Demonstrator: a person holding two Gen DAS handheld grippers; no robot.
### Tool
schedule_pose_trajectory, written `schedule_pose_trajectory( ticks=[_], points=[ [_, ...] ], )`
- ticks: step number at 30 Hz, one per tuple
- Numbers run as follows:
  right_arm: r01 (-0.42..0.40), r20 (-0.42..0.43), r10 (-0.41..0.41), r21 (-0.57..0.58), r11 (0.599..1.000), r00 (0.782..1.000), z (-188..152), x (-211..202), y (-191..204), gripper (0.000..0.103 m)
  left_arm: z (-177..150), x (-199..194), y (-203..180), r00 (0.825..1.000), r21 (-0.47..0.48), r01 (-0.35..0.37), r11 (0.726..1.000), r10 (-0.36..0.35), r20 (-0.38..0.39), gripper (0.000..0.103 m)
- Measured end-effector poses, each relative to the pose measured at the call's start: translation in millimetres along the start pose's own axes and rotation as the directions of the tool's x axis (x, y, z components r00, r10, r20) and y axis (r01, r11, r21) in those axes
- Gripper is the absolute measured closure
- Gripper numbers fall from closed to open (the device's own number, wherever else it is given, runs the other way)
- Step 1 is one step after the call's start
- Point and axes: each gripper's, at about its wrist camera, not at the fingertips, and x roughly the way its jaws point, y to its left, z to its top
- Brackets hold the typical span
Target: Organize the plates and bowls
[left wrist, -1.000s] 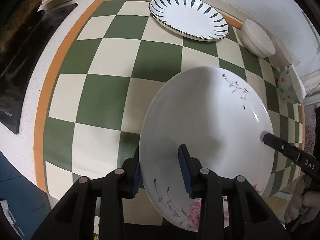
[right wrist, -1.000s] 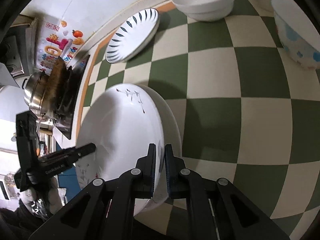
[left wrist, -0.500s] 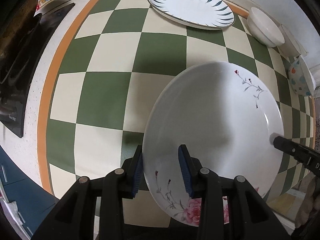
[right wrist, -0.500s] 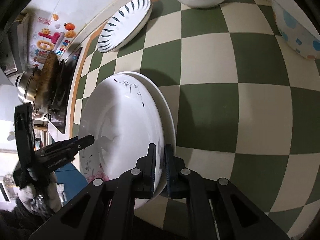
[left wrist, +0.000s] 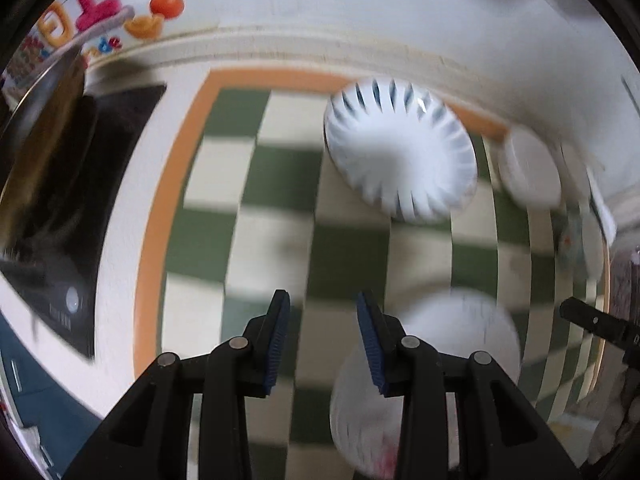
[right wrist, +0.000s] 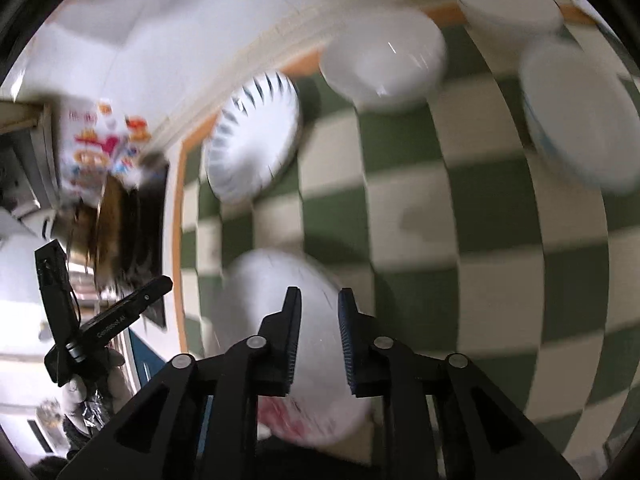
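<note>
Both views are motion-blurred. The white flowered plate [left wrist: 448, 344] lies on the checkered mat, low and right in the left wrist view and under my right gripper in the right wrist view [right wrist: 276, 288]. My left gripper [left wrist: 323, 340] is open and empty, above the mat to the plate's left. My right gripper [right wrist: 318, 340] is open and empty above the plate. A white plate with dark blue rim strokes [left wrist: 400, 160] lies at the far edge of the mat; it also shows in the right wrist view [right wrist: 252, 152].
White bowls [right wrist: 384, 60] stand at the far right by the wall, and a blue-dotted bowl [right wrist: 580, 120] sits further right. A black stove [left wrist: 60, 208] with a pan lies left of the orange-bordered mat [left wrist: 160, 200]. The counter's front edge is near.
Both grippers let go of the flowered plate, opened, and pulled up and back. The plate now lies on the mat. The view tilted toward the wall.
</note>
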Motion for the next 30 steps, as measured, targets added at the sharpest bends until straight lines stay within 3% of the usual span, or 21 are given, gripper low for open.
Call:
schedule_pose_trajectory(
  ticks=[7, 13, 21, 24, 25, 30],
  points=[
    [0.068, 0.030, -0.068, 0.019, 0.998, 0.997, 88.8, 65.7, 31.2, 0.081, 95.9, 46.4, 12.1, 0.998, 0.023, 0.043, 0.999, -0.042, -0.043, 0.070],
    [0.111, -0.010, -0.110, 0.035, 0.993, 0.994, 124.8, 113.7, 37.7, 0.081, 136.7, 95.4, 6.6, 0.992, 0.089, 0.043, 0.995, -0.032, -0.121, 0.070],
    [0.124, -0.043, -0.121, 0.063, 0.990, 0.992, 141.6, 137.3, 29.9, 0.081, 154.3, 130.3, 0.5, 0.982, 0.131, 0.087, 0.988, -0.063, -0.178, 0.068],
    [0.150, -0.046, -0.149, 0.035, 0.988, 0.988, 143.0, 145.1, 34.5, 0.083, 156.0, 132.8, -5.3, 0.980, 0.153, 0.110, 0.982, -0.081, -0.182, 0.072],
    [0.164, -0.035, -0.163, 0.016, 0.986, 0.986, 142.3, 145.3, 35.8, 0.085, 155.6, 132.7, -6.4, 0.980, 0.158, 0.118, 0.980, -0.089, -0.178, 0.077],
    [0.143, -0.028, -0.143, -0.001, 0.990, 0.989, 139.5, 143.8, 34.2, 0.091, 148.2, 127.0, -7.7, 0.983, 0.168, 0.109, 0.980, -0.082, -0.162, 0.078]
  ],
)
